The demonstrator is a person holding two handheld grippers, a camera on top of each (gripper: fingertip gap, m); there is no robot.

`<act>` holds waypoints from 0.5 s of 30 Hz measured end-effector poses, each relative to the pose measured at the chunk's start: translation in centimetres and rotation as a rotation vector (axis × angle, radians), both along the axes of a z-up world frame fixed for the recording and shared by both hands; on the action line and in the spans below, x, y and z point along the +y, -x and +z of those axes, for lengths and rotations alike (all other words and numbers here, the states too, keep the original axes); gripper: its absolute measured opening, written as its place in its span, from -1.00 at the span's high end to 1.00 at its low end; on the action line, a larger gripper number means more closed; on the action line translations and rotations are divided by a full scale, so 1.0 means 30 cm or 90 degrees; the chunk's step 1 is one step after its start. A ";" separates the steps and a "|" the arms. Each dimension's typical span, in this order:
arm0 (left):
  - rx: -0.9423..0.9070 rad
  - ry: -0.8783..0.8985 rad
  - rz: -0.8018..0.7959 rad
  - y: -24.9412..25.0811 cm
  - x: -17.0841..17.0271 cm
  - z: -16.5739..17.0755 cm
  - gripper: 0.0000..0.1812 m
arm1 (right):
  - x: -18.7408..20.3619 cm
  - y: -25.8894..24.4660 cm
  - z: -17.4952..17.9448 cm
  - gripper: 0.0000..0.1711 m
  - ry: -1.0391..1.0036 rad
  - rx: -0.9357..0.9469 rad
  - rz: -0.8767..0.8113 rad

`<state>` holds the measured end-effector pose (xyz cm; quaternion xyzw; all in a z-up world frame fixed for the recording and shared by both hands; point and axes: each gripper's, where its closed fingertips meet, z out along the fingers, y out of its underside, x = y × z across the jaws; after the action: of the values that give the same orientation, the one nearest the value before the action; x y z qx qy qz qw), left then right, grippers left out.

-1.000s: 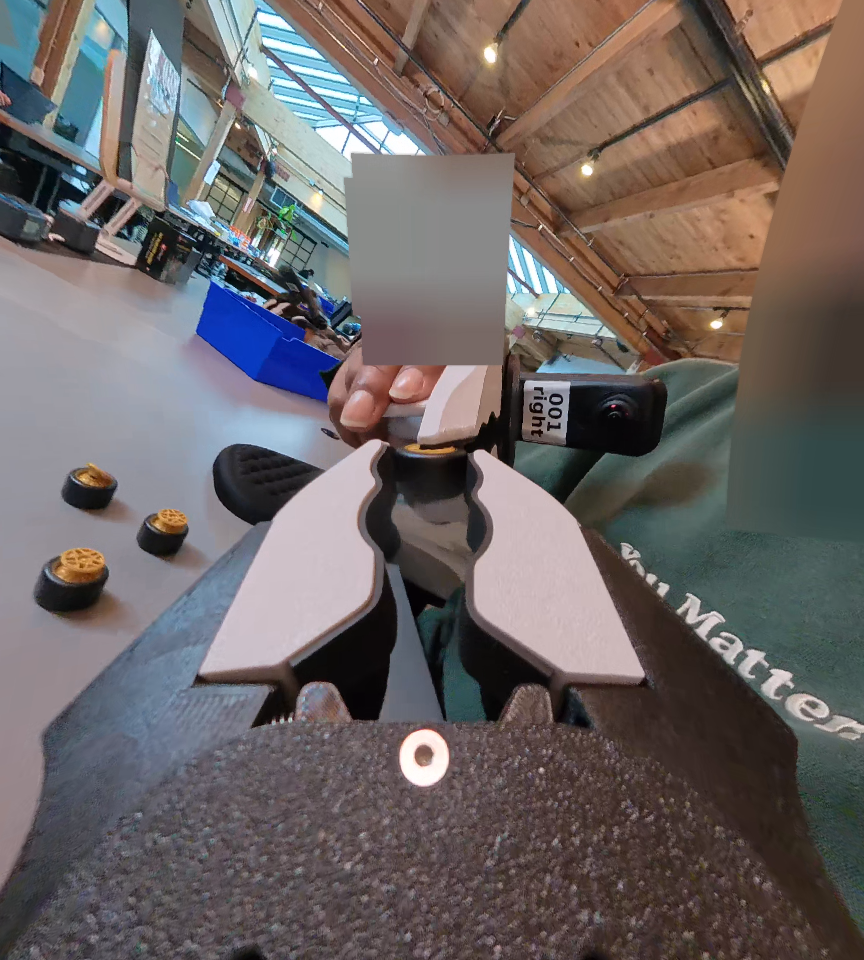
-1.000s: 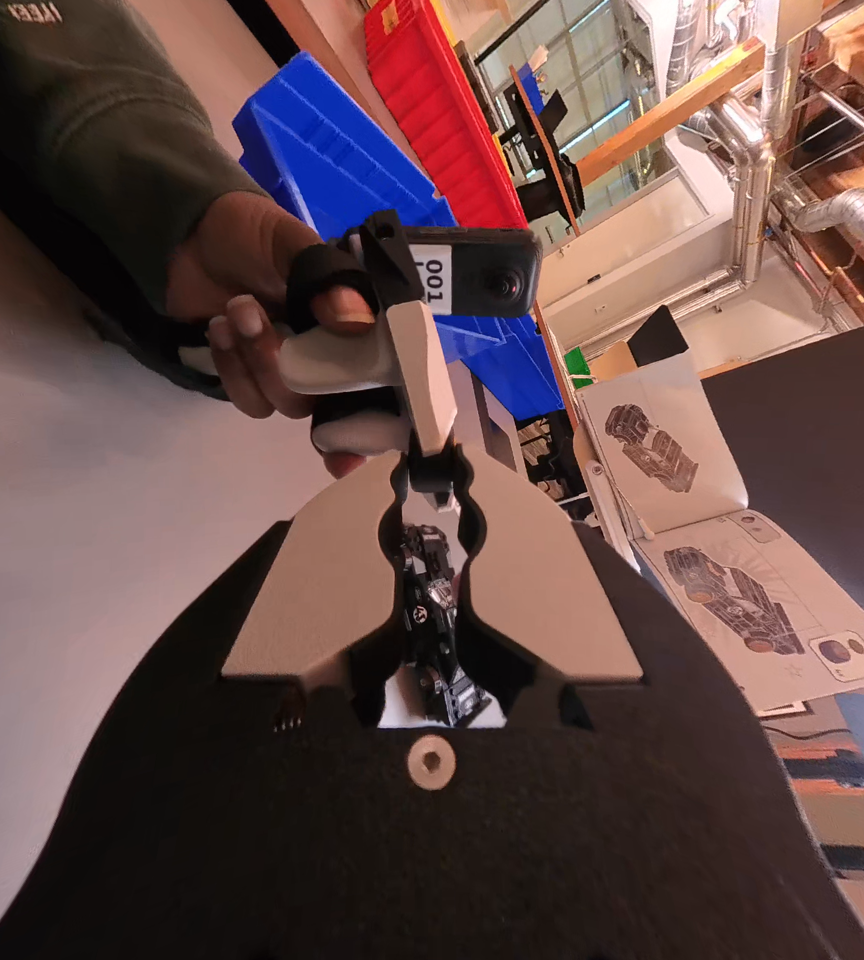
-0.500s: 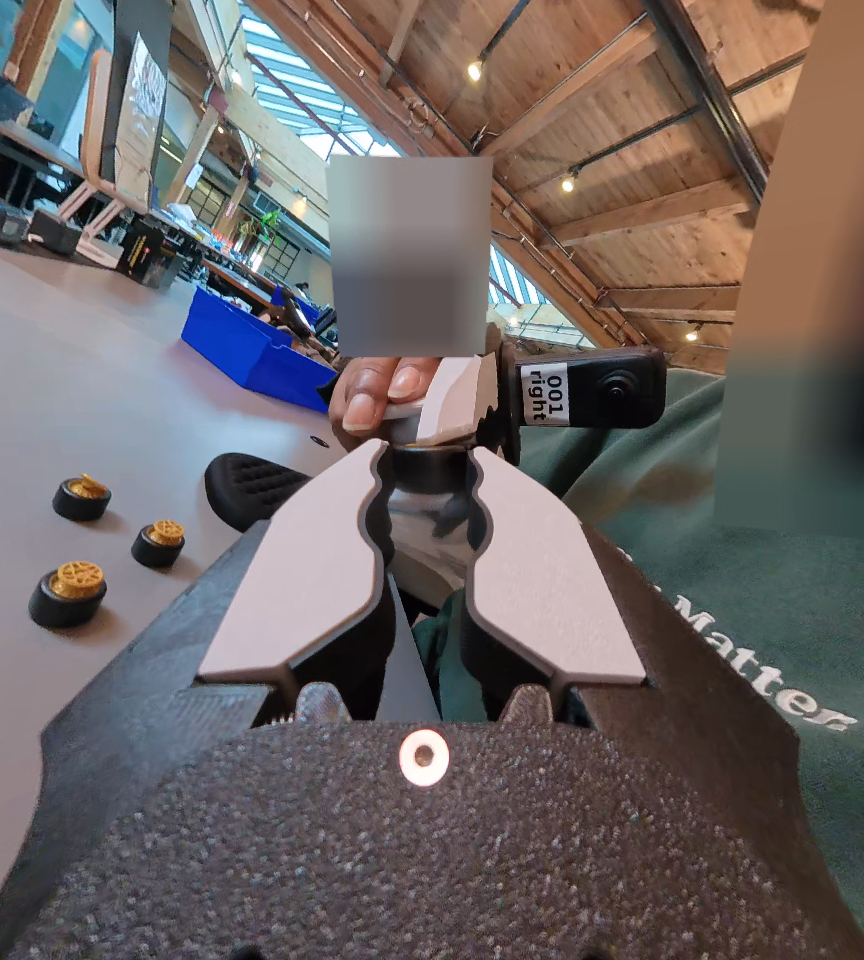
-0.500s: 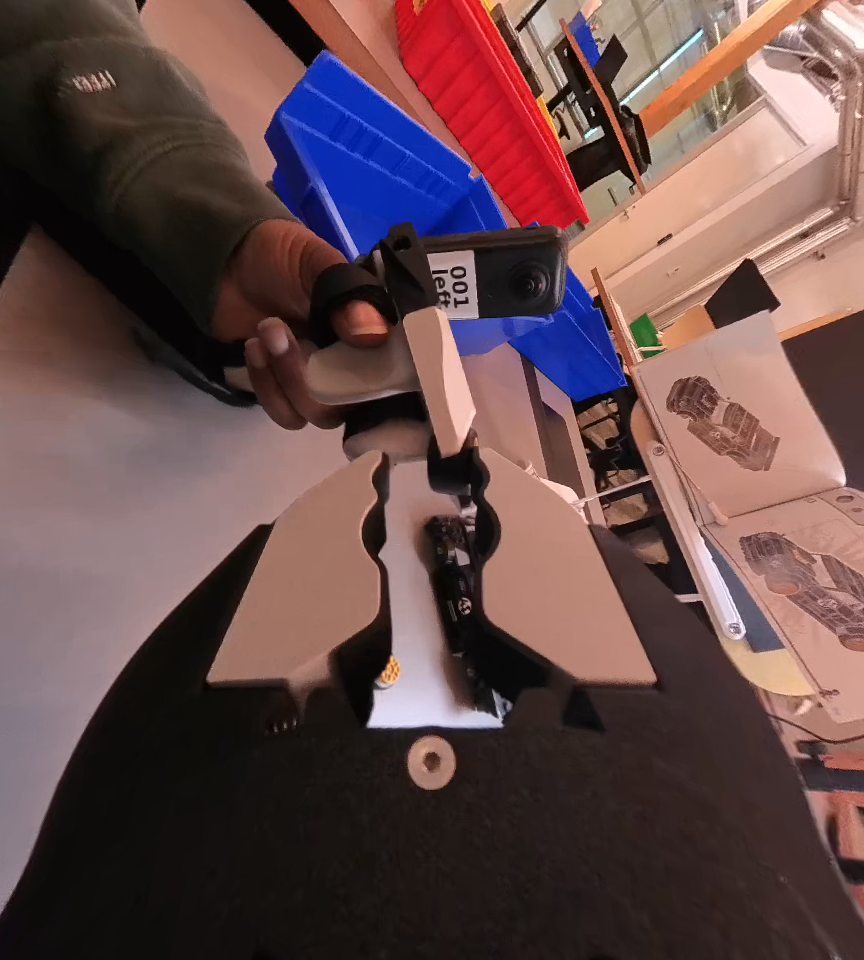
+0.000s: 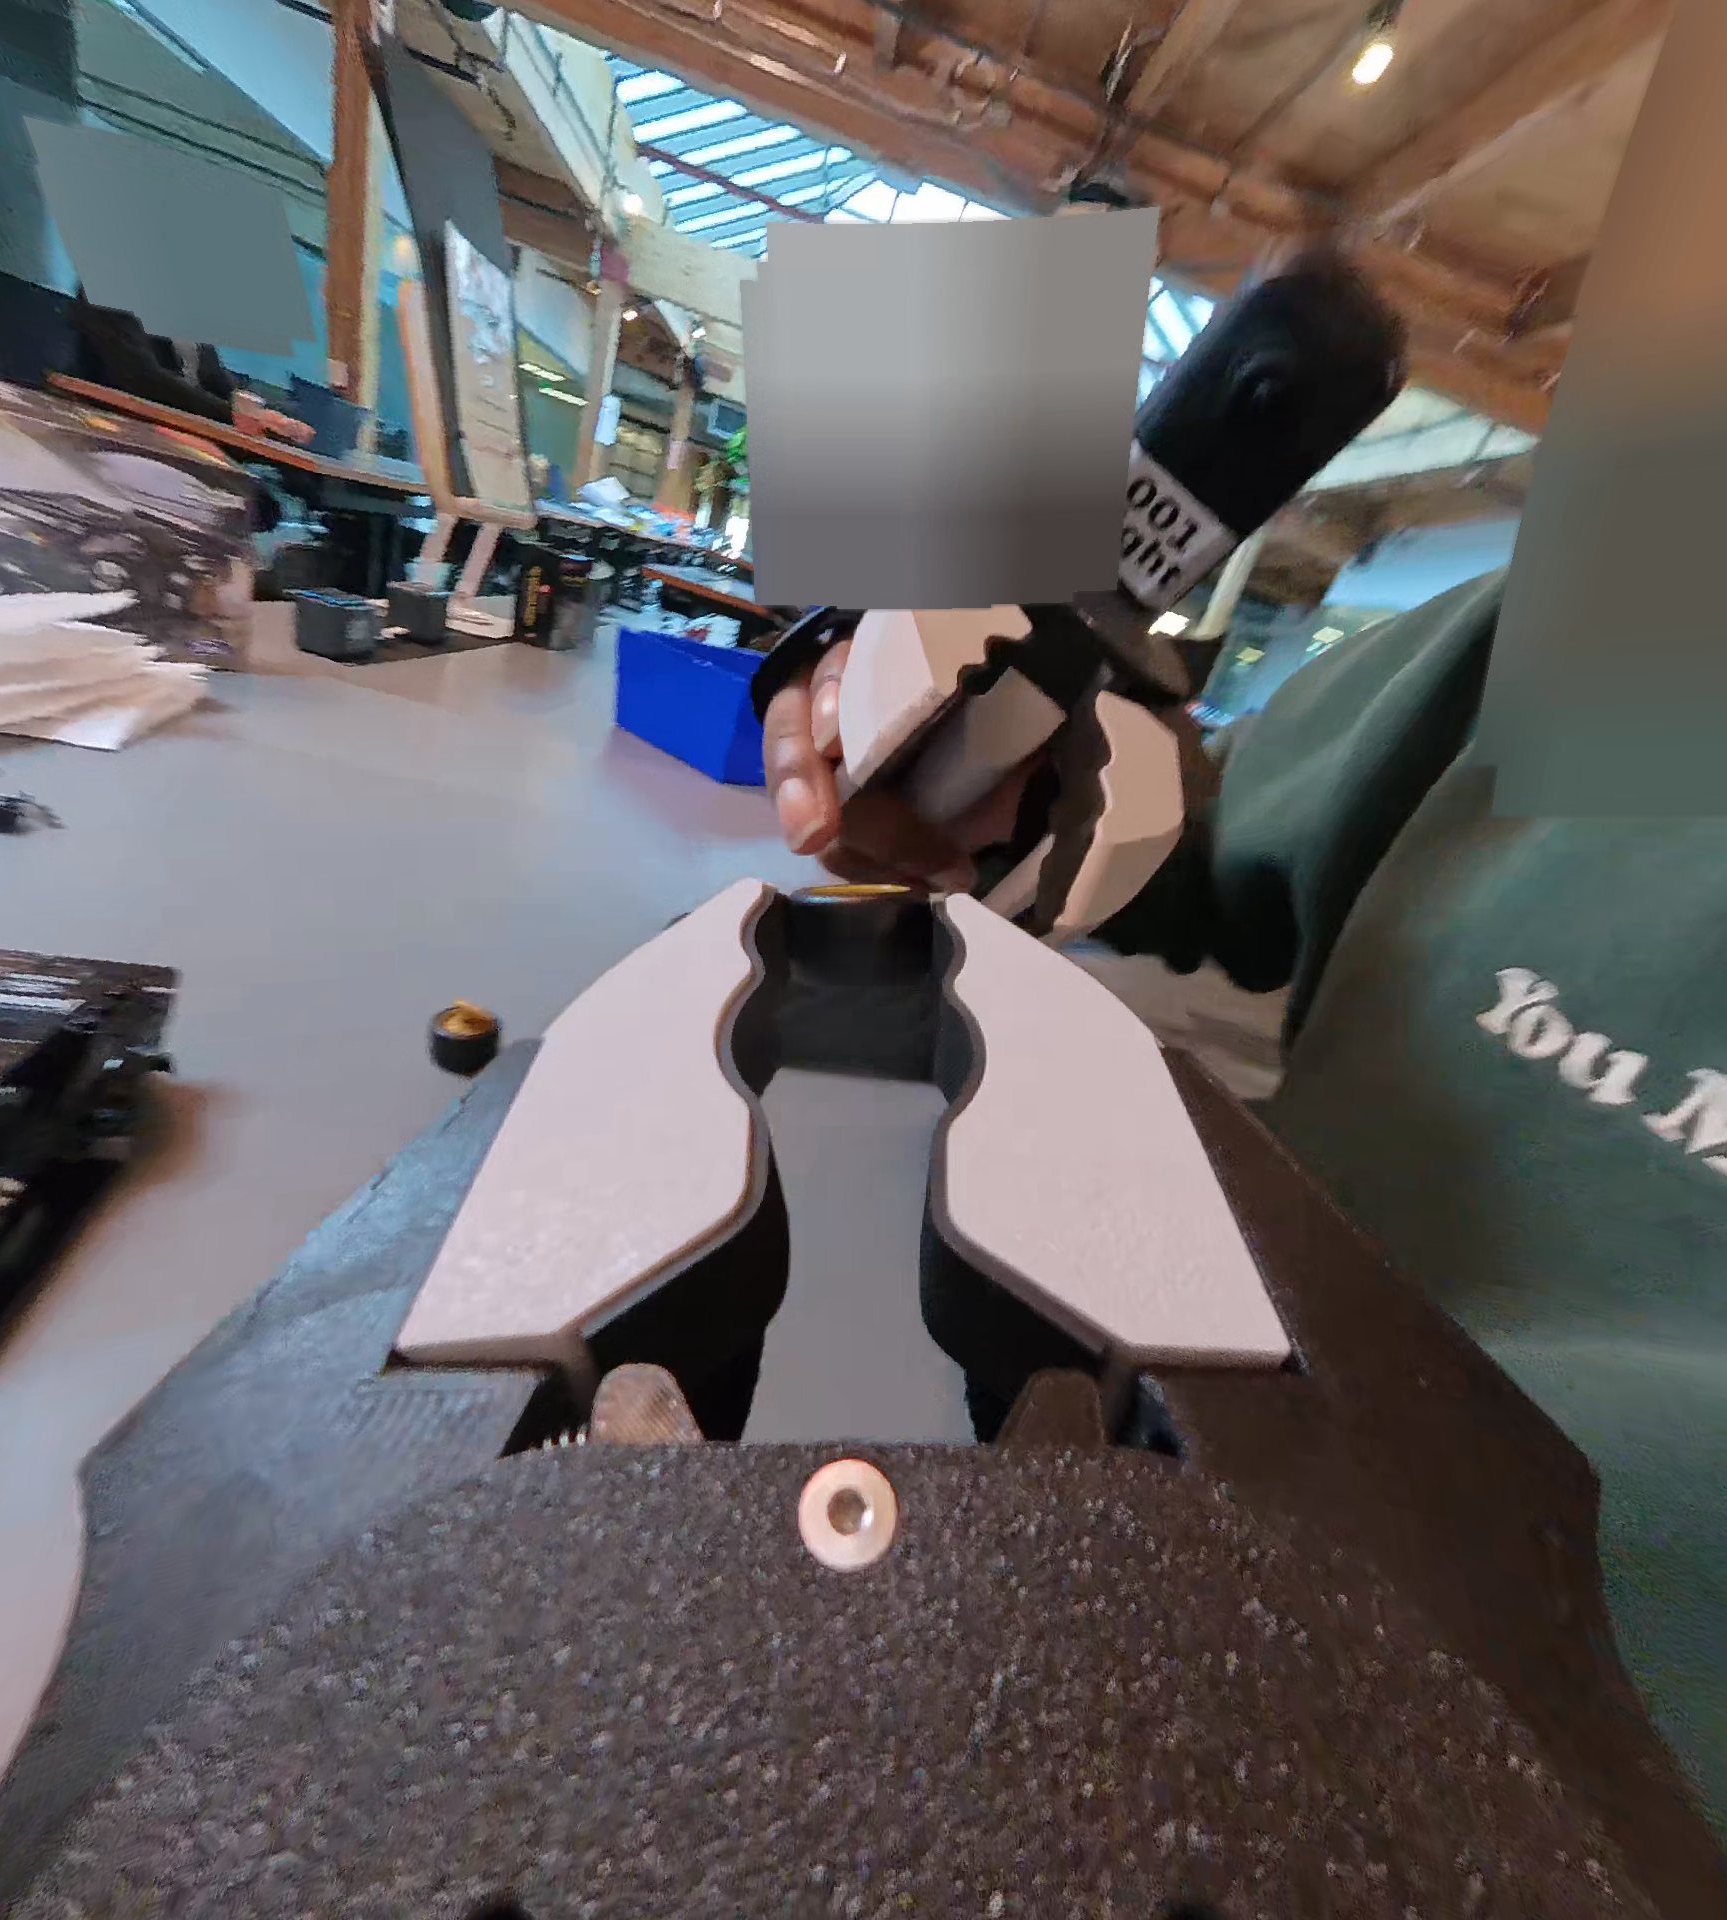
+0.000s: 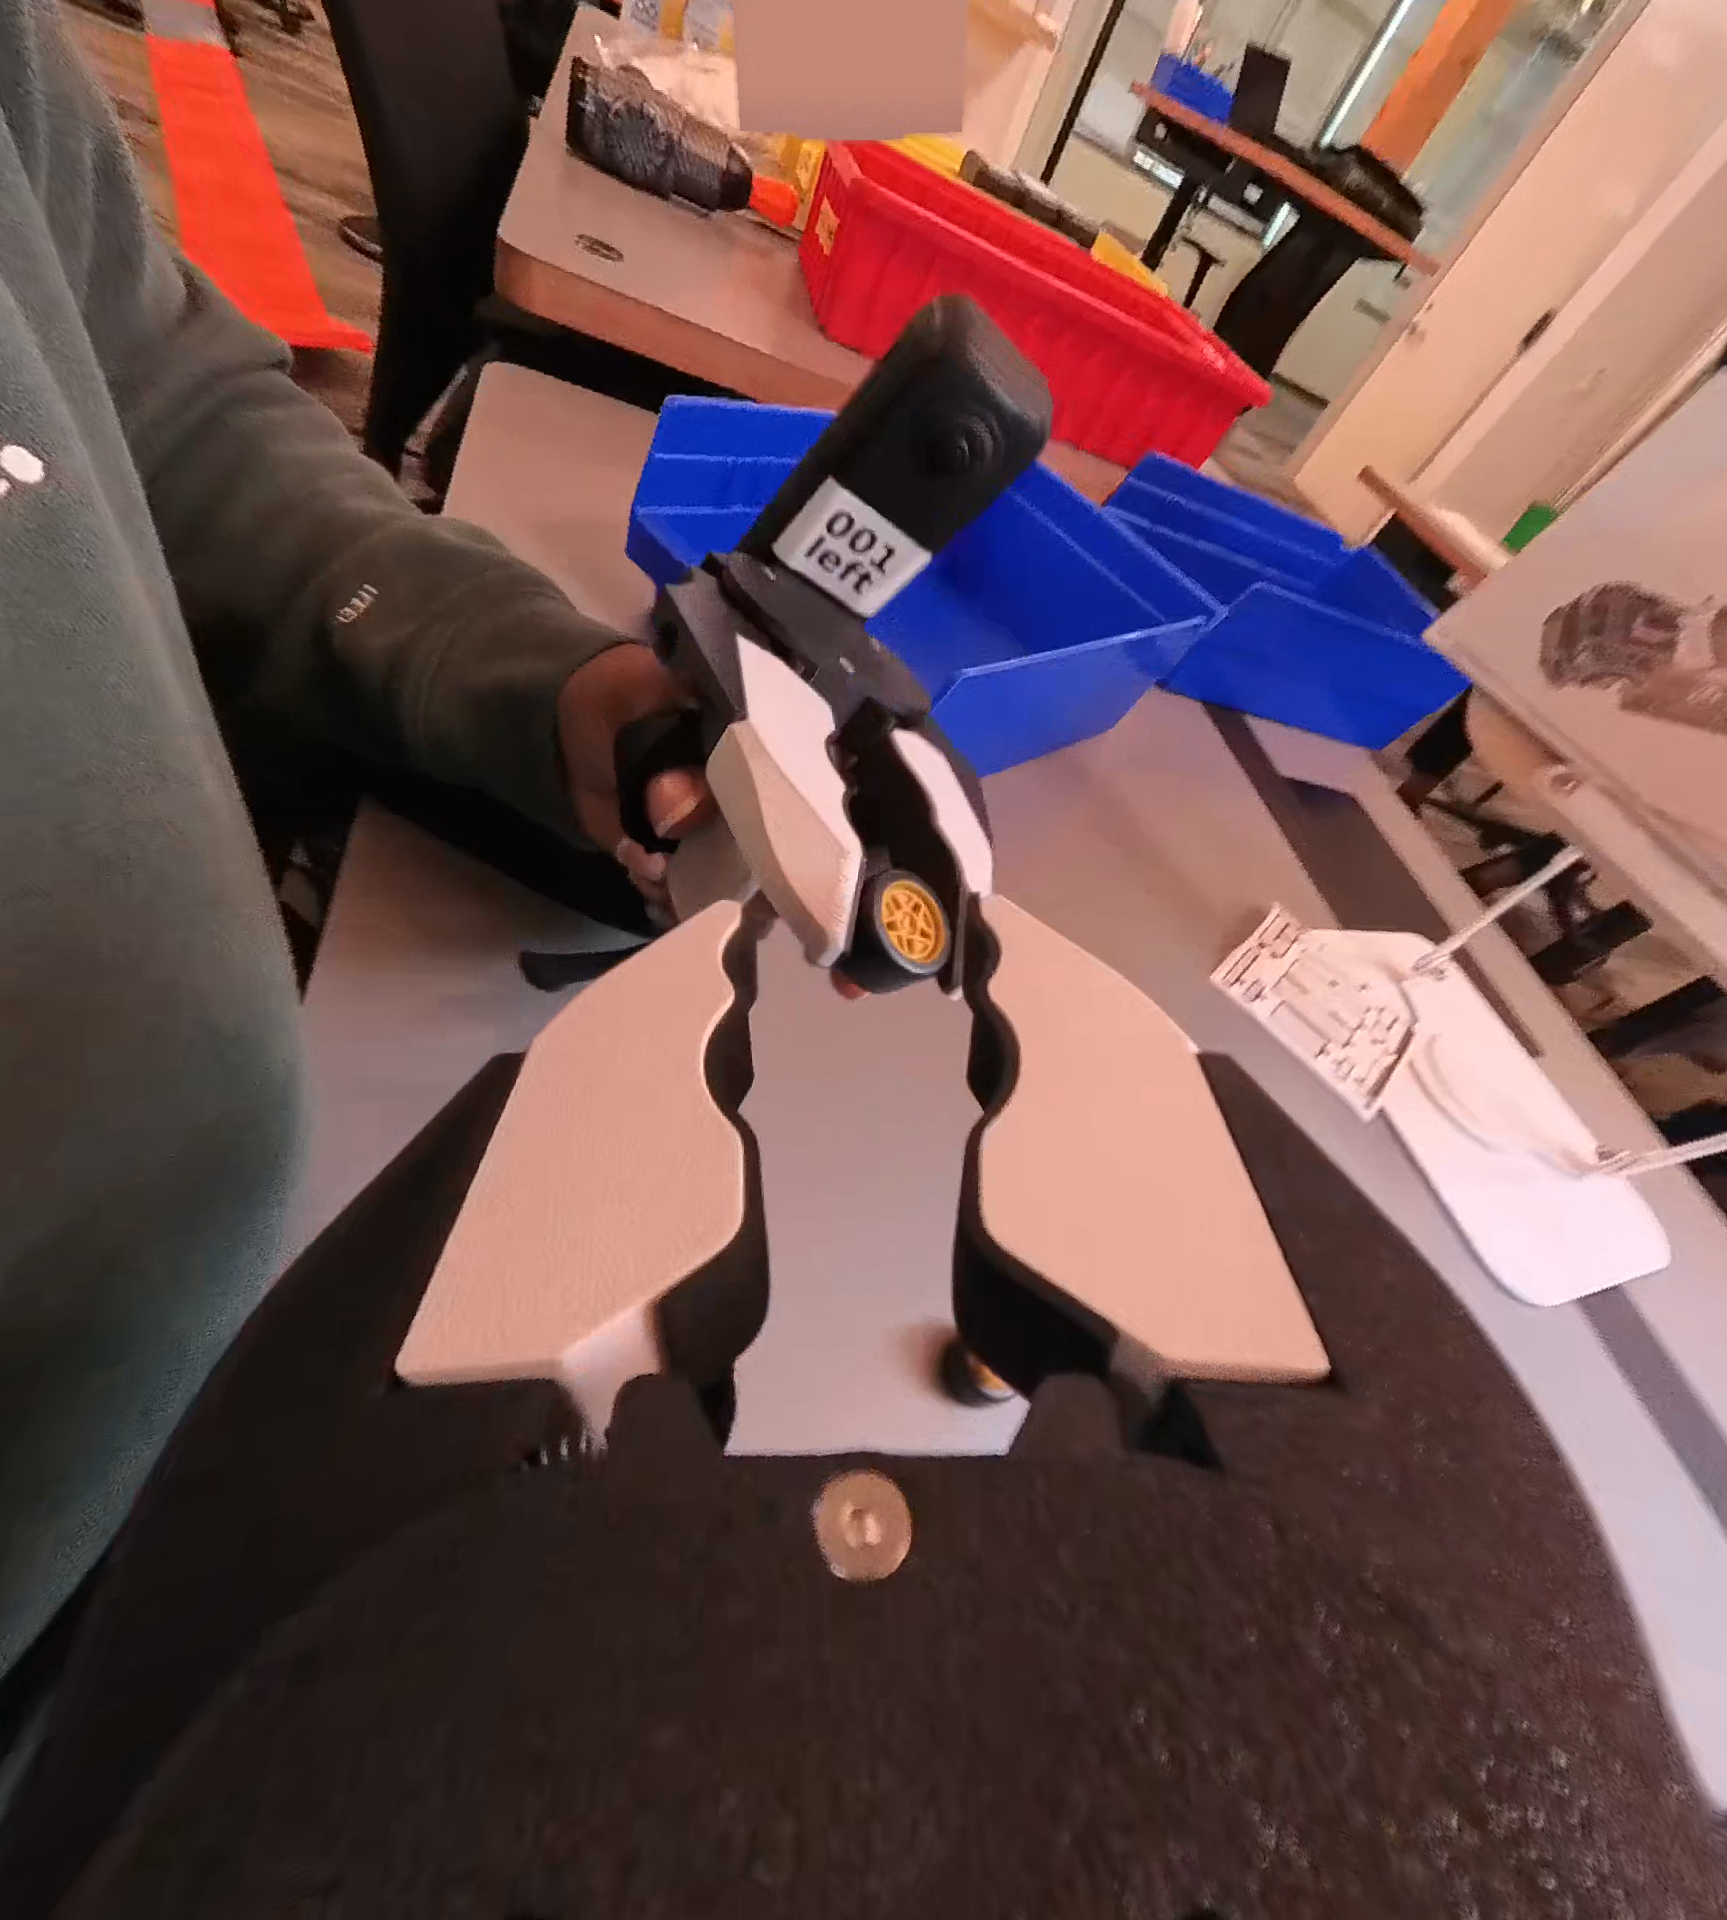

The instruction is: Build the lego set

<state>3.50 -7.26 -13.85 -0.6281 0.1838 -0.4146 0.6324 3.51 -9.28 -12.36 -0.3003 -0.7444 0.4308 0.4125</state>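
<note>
Left gripper [image 5: 851, 914] fingers [image 5: 630, 1101] clamped; right gripper [image 6: 864, 935] fingers [image 6: 620, 1132] spread apart.

A matt black rubber-like tyre with a glossy gold plastic hub is seen on the wheel [image 6: 907, 928], clamped between smooth, matt grey plastic fingers [image 6: 797, 831]; glossy blue plastic bins [image 6: 1046, 634] and rough-grained black housing [image 6: 838, 1714] are shown.

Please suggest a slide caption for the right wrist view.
Left gripper clamps a black rubber wheel with gold hub above the grey table; open right gripper faces it.
</note>
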 end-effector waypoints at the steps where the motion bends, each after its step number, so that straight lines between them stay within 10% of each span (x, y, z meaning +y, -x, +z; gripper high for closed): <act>1: 0.027 -0.006 0.016 0.000 0.005 -0.007 0.70 | -0.002 -0.004 -0.008 0.56 0.008 -0.014 0.004; 15: 0.153 0.074 0.150 0.067 0.077 -0.067 0.70 | 0.036 0.040 -0.068 0.56 0.225 -0.223 -0.062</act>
<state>1.48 -4.93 -15.87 -0.7256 0.1591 -0.2696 0.6128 2.32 -8.18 -14.40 -0.4733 -0.7021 0.4755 0.2385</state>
